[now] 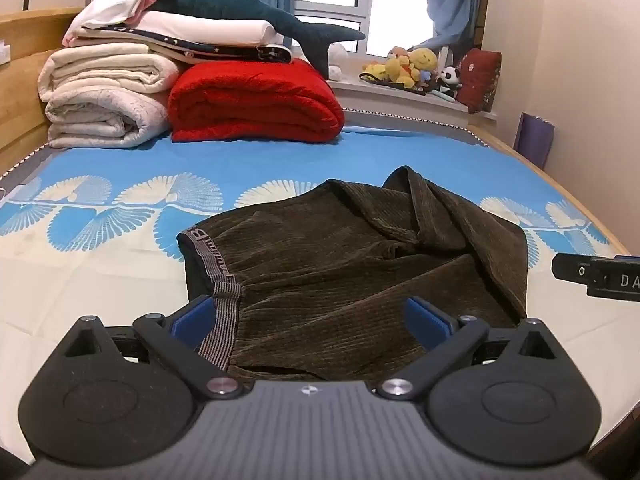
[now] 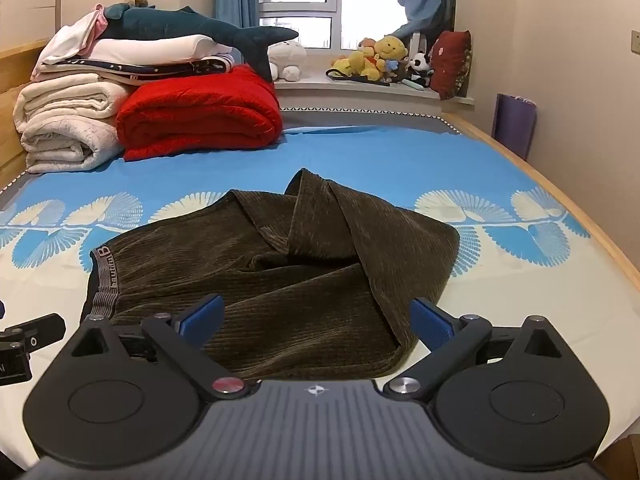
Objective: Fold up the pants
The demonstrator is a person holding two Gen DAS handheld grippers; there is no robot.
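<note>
Dark olive corduroy pants (image 1: 340, 264) lie in a loose folded heap on the bed, with the striped elastic waistband (image 1: 222, 280) at the left and a leg bunched up at the back. My left gripper (image 1: 310, 318) is open, its blue pads straddling the near edge of the pants by the waistband. My right gripper (image 2: 316, 320) is open over the near right part of the pants (image 2: 280, 264), holding nothing. The right gripper's side also shows at the right edge of the left wrist view (image 1: 600, 276).
The bed sheet (image 1: 100, 272) is blue and cream with a fan print. Folded white blankets (image 1: 104, 96), a red blanket (image 1: 256, 100) and a plush shark (image 1: 248, 12) are stacked at the far left. Soft toys (image 2: 376, 58) sit on the windowsill. The wooden bed edge (image 2: 560, 208) runs along the right.
</note>
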